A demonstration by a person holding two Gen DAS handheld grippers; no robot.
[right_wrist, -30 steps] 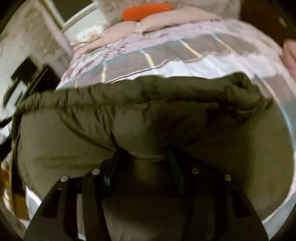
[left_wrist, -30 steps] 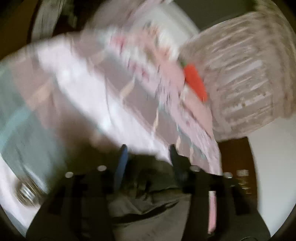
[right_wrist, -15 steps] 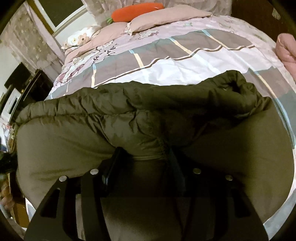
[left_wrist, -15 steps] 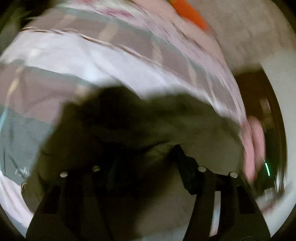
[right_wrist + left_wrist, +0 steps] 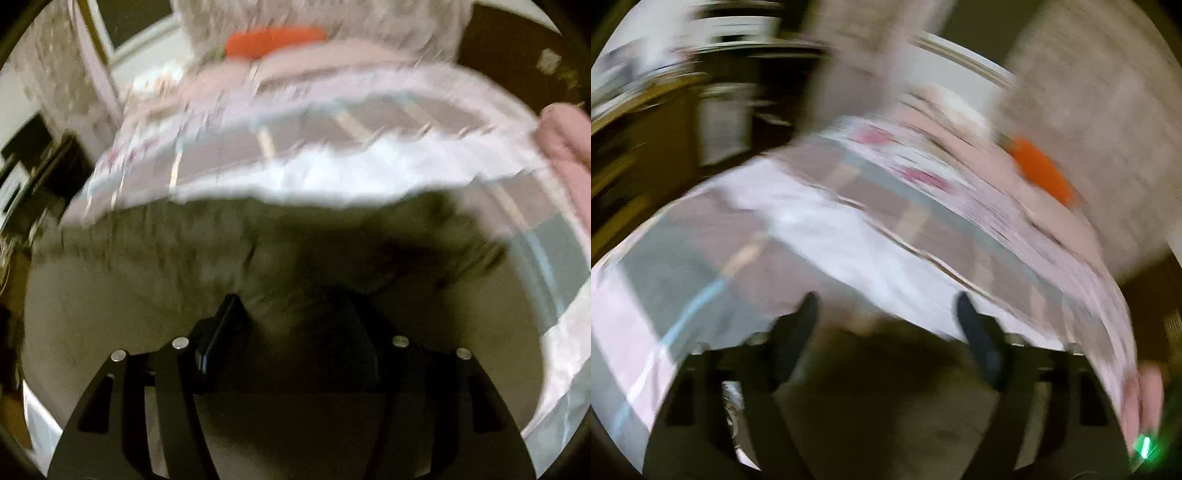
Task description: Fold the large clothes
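Note:
An olive-green puffer jacket (image 5: 184, 280) lies on a bed with a plaid cover (image 5: 369, 118). In the blurred left wrist view my left gripper (image 5: 886, 310) stands with its fingers wide apart above the jacket's near edge (image 5: 886, 387), nothing between the tips. In the right wrist view my right gripper (image 5: 295, 314) has its fingers sunk into a bunched fold of the jacket; whether they clamp it is lost in blur and shadow.
An orange carrot-shaped cushion (image 5: 273, 38) and pink pillows (image 5: 332, 59) lie at the head of the bed. A pink folded item (image 5: 565, 144) sits at the right edge. Dark furniture (image 5: 646, 122) stands left of the bed.
My left gripper has opened and lifted off the jacket, swinging up toward the bed. My right gripper has moved a little; both views are now blurred.

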